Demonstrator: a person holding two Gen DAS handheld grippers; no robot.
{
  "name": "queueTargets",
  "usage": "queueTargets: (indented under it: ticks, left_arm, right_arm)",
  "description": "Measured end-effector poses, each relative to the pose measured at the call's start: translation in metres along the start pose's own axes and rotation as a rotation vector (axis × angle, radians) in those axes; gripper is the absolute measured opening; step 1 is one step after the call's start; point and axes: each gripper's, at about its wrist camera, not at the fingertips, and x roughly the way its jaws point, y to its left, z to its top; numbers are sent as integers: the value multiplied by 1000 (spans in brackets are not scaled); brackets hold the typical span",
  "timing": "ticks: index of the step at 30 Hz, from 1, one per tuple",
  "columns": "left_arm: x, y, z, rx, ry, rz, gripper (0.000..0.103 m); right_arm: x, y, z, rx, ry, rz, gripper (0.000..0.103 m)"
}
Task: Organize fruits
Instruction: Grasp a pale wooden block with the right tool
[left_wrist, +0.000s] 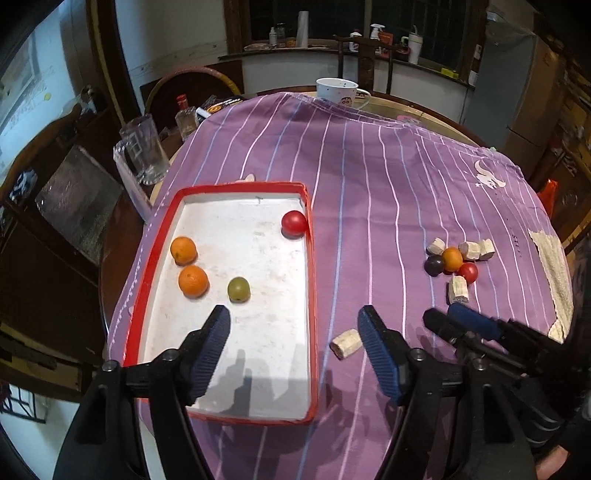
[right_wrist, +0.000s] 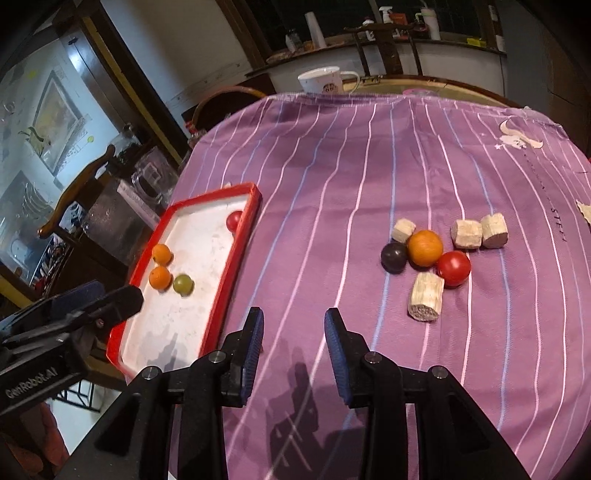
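Both grippers empty, jaws apart.
Ahead of the right gripper (right_wrist: 294, 325), wood chunks (right_wrist: 426, 297) crowd the fruits (right_wrist: 424, 248); a grab could knock them rolling.

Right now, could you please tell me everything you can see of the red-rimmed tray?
The red-rimmed tray is a shallow rectangular box with a low red wall and a white, somewhat scuffed floor; it looks like cardboard. It lies flat on the purple striped cloth near the table's left edge. Inside rest two oranges close together, a green fruit beside them, and a red fruit against the far right wall. Neither gripper touches it; shadows fall on its near end.
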Motion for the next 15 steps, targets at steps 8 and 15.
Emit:
queueTargets:
  ticks: [8,15]
  left_arm:
    - [-2,31,-9,-129,17,22,73]
    - [1,45,-19,-156,35,32,73]
  right_arm:
    - [44,16,-26,-153,160,80,41]
    - [63,42,-32,-291,141,63,41]
